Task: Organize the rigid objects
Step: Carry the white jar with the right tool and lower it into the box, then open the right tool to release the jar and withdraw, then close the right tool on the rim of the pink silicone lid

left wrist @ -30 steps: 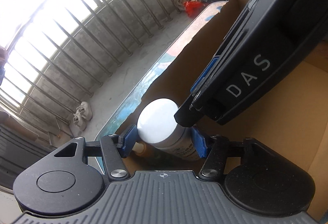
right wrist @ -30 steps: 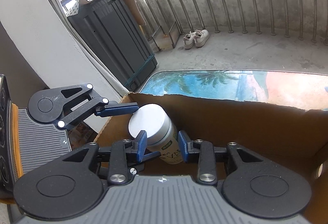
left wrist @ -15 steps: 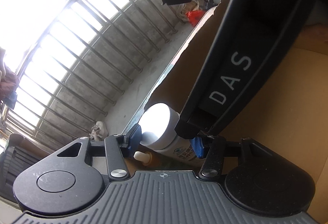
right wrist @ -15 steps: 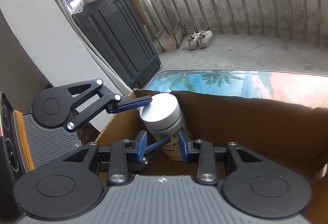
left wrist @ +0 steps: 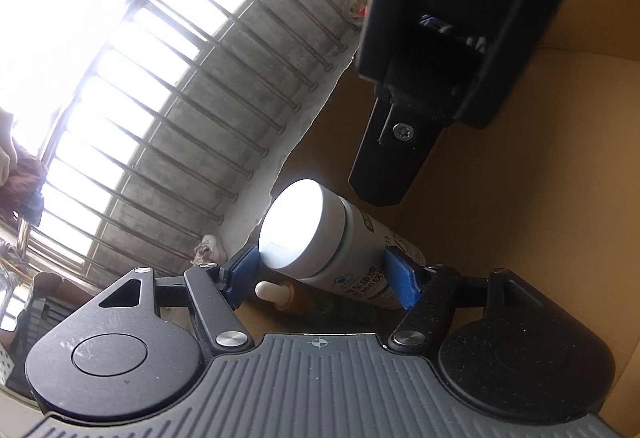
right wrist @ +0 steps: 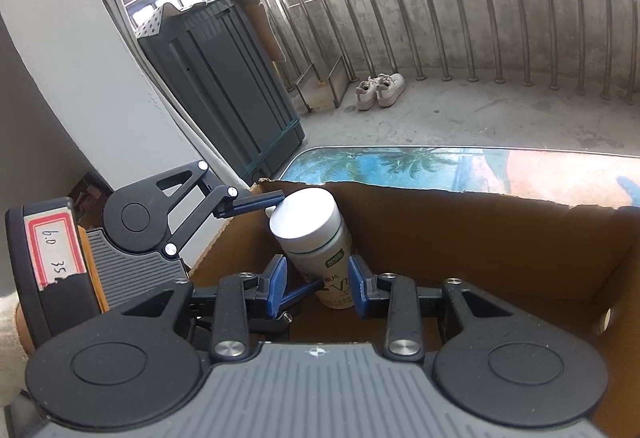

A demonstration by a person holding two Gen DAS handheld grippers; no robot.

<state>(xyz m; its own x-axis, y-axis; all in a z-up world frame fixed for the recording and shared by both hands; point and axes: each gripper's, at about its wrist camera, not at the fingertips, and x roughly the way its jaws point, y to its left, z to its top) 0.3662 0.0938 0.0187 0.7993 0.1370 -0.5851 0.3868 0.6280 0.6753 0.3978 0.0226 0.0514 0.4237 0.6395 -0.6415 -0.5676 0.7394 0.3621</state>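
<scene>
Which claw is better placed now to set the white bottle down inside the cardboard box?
Right claw: its pads seem to grip the white bottle inside the cardboard box. The left claw is opening around it.

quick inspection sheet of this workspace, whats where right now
surface: table with a palm-tree print, under a cardboard box
job's things: white bottle tilted inside the box; small dropper bottle beside it
clutter: nothing seen
grippers: left gripper jaws opening, bottle between them; right gripper straddles the bottle's lower body, contact unclear
cables: nothing seen
surroundings: balcony railing, pair of shoes, dark cabinet
</scene>
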